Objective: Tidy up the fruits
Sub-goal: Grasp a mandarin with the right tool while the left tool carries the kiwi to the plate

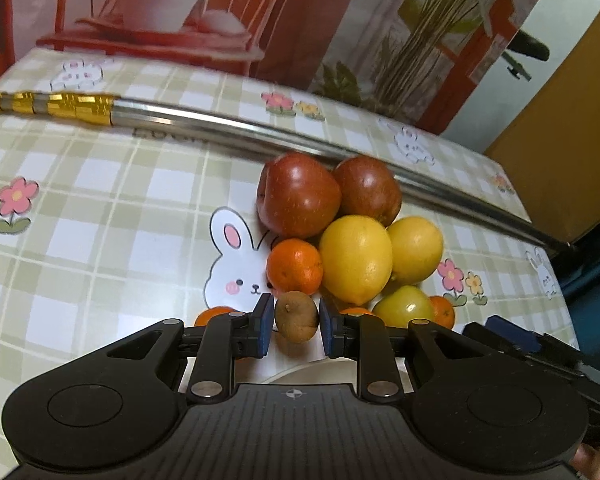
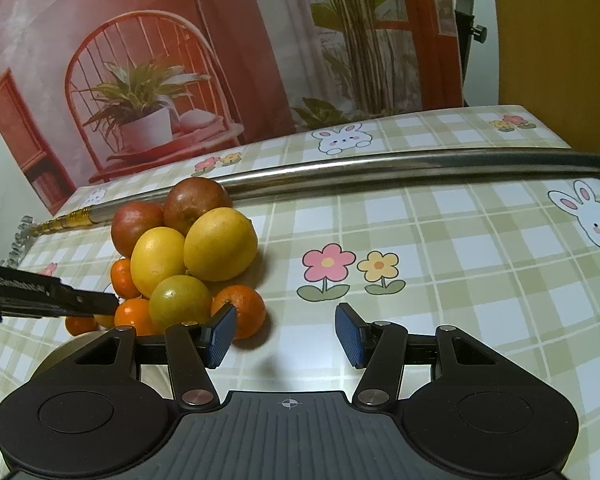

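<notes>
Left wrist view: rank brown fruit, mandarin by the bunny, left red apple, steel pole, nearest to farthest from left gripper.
1. Brown fruit: between the pads of the left gripper, gripped.
2. Mandarin: just beyond it, beside the bunny print.
3. Left red apple: behind the mandarin, at the pile's back.
4. Steel pole: farthest, lying across the table behind the apples.

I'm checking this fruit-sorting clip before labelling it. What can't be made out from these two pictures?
- Left wrist view: the pale plate is mostly hidden by the left gripper, shut on a small brown fruit.
- Left wrist view: an orange is half hidden behind that gripper's finger.
- Right wrist view: the brown fruit is out of sight behind the fruit pile.
- Right wrist view: the steel pole runs off the right edge.
</notes>
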